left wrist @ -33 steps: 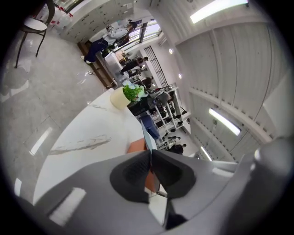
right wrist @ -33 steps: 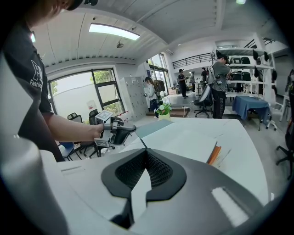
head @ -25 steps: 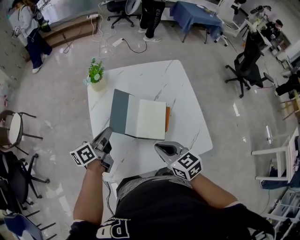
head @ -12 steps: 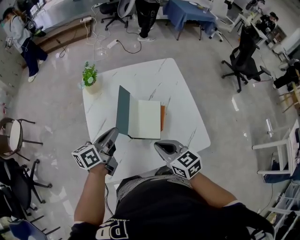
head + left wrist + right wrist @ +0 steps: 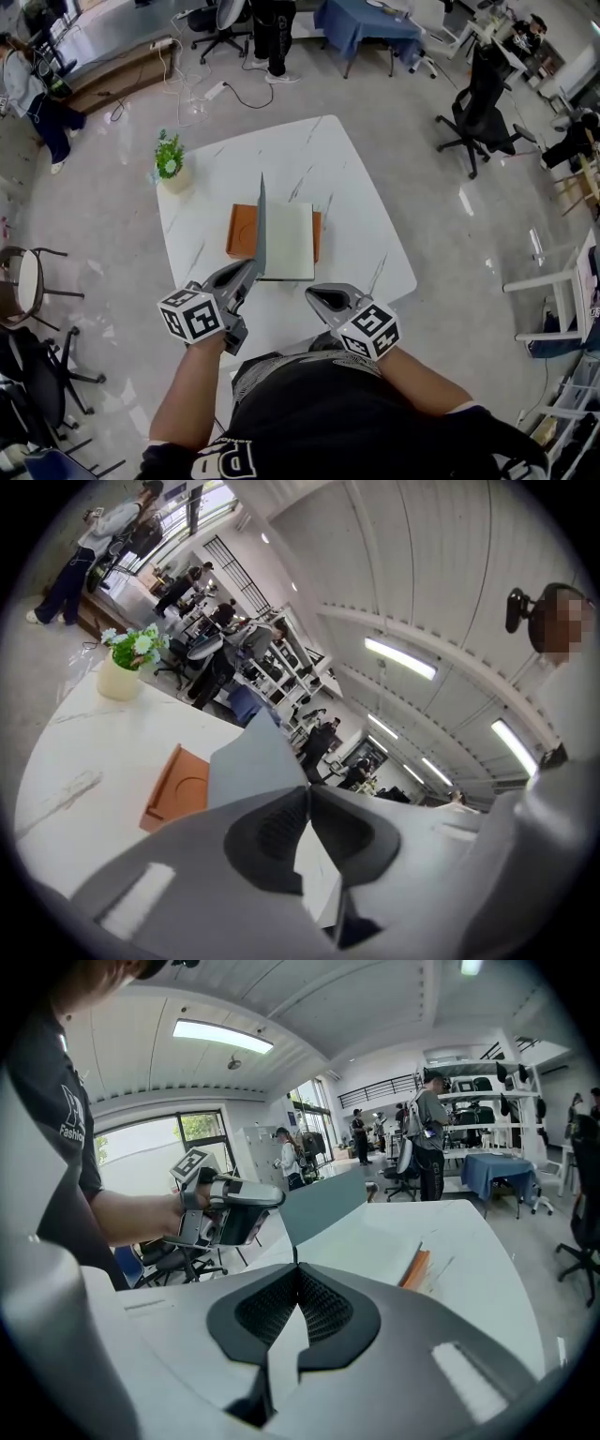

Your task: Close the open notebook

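Note:
The notebook lies on the white marble table (image 5: 352,187), on top of an orange board (image 5: 241,232). Its cream page (image 5: 289,242) lies flat, while the grey-teal cover (image 5: 262,220) stands almost upright along the spine. My left gripper (image 5: 248,274) is shut, and its tips rest against the outer face of the cover (image 5: 251,761) near its lower corner. My right gripper (image 5: 314,296) hovers shut over the table's near edge, holding nothing. In the right gripper view the raised cover (image 5: 323,1204) stands beside the left gripper (image 5: 230,1208).
A small potted plant (image 5: 170,161) stands at the table's far left corner. Office chairs (image 5: 478,117) and a white rack (image 5: 562,309) stand on the floor to the right, more chairs (image 5: 28,272) to the left. People stand far off.
The cover has swung up from lying flat on the left to nearly upright, uncovering the orange board. My left gripper moved right and forward with it. The right gripper barely moved.

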Motion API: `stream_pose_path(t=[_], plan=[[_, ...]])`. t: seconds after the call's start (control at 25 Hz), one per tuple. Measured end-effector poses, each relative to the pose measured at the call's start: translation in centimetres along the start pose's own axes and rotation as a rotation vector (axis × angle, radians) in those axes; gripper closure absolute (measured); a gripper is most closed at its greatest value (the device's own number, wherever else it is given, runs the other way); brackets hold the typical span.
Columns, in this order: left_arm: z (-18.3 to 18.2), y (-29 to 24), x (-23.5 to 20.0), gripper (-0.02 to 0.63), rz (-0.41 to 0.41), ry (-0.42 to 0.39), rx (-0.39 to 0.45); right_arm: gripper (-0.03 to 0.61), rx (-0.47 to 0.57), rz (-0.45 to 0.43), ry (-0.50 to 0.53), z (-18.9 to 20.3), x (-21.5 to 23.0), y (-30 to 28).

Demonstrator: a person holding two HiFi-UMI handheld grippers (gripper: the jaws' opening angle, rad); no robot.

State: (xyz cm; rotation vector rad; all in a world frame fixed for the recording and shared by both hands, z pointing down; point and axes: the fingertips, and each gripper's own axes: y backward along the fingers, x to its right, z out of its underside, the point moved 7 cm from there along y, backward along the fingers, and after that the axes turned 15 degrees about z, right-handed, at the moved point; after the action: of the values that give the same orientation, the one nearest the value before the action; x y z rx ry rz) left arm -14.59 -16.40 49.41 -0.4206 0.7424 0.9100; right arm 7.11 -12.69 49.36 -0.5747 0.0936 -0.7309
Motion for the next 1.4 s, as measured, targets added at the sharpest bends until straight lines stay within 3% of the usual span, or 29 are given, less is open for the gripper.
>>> stream_pose_path(t=[0.56,0.84,1.4], plan=[[3.1,-5.1,0.7,0.541,0.043,0.016,-0.142,0.579,-0.019,0.009,-0.006,0.2,1.2,0.5],[5.2,-7.4,0.5,0.54,0.007,-0.047,-0.235,0.578,-0.034,0.019,-0.01,0.7,2.1,0.8],[9.2,-10.7,-1.0,0.528,-0.046,-0.029,-0.348,0.578,-0.05,0.053,-0.043,2.1,3.5,2.2]])
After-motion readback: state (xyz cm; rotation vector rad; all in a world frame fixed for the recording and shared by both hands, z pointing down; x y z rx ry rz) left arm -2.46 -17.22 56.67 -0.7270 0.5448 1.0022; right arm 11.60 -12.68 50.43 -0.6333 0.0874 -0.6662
